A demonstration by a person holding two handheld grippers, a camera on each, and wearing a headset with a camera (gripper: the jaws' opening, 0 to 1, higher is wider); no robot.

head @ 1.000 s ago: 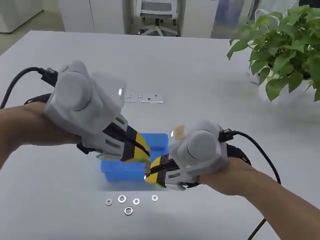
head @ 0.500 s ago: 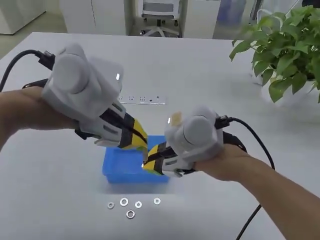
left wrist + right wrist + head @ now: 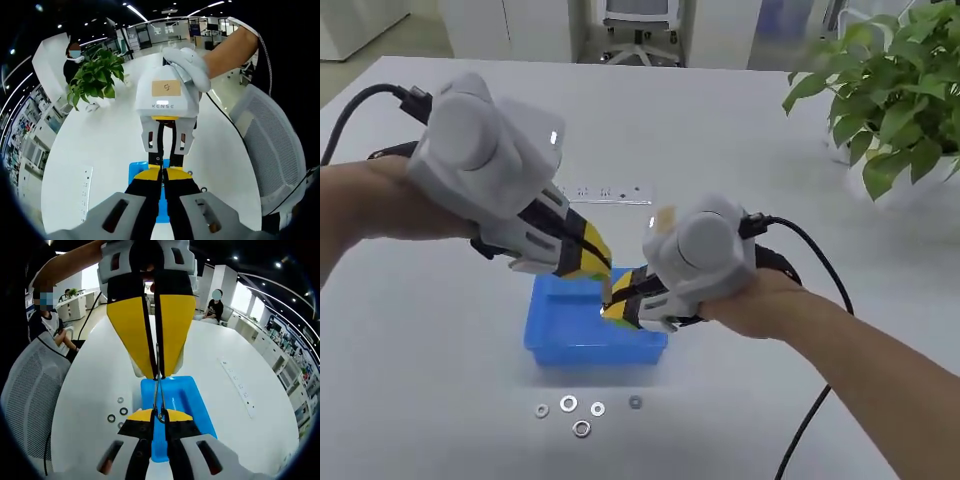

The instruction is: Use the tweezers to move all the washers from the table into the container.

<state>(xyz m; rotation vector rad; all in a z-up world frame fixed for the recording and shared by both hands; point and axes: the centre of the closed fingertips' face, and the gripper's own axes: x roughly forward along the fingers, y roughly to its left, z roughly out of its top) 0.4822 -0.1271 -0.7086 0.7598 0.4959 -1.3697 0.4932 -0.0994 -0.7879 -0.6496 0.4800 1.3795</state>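
Observation:
The thin metal tweezers (image 3: pixel 158 392) run between the two grippers, which meet tip to tip over the blue container (image 3: pixel 582 346). My left gripper (image 3: pixel 599 266) comes in from the upper left with its yellow jaws shut on the tweezers' upper end. My right gripper (image 3: pixel 614 311) is shut on their lower end, above the inside of the blue container (image 3: pixel 179 399). Whether the tweezers hold a washer is too small to tell. Several washers (image 3: pixel 569 404) lie on the table just in front of the container, and several washers (image 3: pixel 124 411) lie left of it in the right gripper view.
A white power strip (image 3: pixel 610 193) lies behind the container. A potted plant (image 3: pixel 895 100) stands at the far right of the table. An office chair (image 3: pixel 635 20) sits beyond the far edge. Cables trail from both grippers.
Both grippers, still joined at the tweezers, have moved from the container's near edge, by the washers, back to over its inside. The loose washers have not moved.

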